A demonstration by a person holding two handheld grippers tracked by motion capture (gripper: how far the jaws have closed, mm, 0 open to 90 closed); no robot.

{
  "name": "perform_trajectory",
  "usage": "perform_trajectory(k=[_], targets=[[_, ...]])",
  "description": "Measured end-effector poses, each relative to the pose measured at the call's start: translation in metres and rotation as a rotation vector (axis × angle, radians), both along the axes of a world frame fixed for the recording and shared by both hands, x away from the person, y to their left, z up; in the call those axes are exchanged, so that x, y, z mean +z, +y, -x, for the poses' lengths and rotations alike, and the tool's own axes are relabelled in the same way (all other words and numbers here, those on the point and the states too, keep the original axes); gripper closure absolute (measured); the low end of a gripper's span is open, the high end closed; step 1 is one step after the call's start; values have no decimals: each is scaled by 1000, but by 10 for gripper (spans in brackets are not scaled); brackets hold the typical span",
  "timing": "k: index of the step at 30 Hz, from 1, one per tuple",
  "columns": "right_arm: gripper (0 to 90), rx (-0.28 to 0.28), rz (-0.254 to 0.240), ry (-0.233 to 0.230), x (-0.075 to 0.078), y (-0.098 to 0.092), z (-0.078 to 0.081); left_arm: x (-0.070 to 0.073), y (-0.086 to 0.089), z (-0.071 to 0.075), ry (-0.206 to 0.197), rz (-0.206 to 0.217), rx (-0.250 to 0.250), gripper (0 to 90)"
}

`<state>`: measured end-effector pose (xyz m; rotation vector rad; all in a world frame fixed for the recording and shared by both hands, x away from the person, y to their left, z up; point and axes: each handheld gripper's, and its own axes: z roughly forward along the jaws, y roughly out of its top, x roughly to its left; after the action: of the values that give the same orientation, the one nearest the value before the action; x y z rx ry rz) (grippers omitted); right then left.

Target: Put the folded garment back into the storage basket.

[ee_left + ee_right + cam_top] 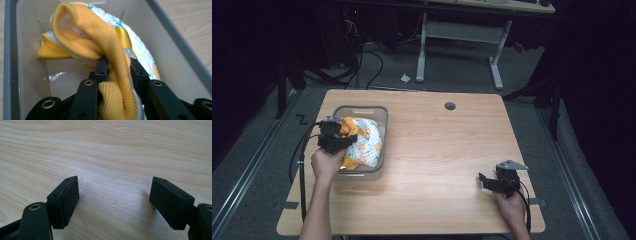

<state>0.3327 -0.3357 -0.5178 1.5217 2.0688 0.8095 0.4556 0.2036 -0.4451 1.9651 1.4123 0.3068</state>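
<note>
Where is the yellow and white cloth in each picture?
High view: the cloth lies in the grey bin at the table's left, held by the left claw.
Left gripper view: the cloth is in the centre, its yellow ribbed edge pinched between the jaws.
Right gripper view: not in it.
Shared landmark: the grey bin.

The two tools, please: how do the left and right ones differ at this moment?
The left tool is shut on the yellow garment over the grey bin; the right tool stands open with nothing between its jaws, low over bare table. Both are black, two-jawed and hand-held.
</note>
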Motion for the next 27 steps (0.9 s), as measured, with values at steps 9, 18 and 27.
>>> perform_trajectory(k=[9,18,27], targets=[[238,0,0,0,0,0,0,0,-5,0,8,-82,54,535],[238,0,0,0,0,0,0,12,-6,9,-57,-66,79,422],[237,0,0,-1,0,0,0,24,-19,20,-106,-36,43,402]])
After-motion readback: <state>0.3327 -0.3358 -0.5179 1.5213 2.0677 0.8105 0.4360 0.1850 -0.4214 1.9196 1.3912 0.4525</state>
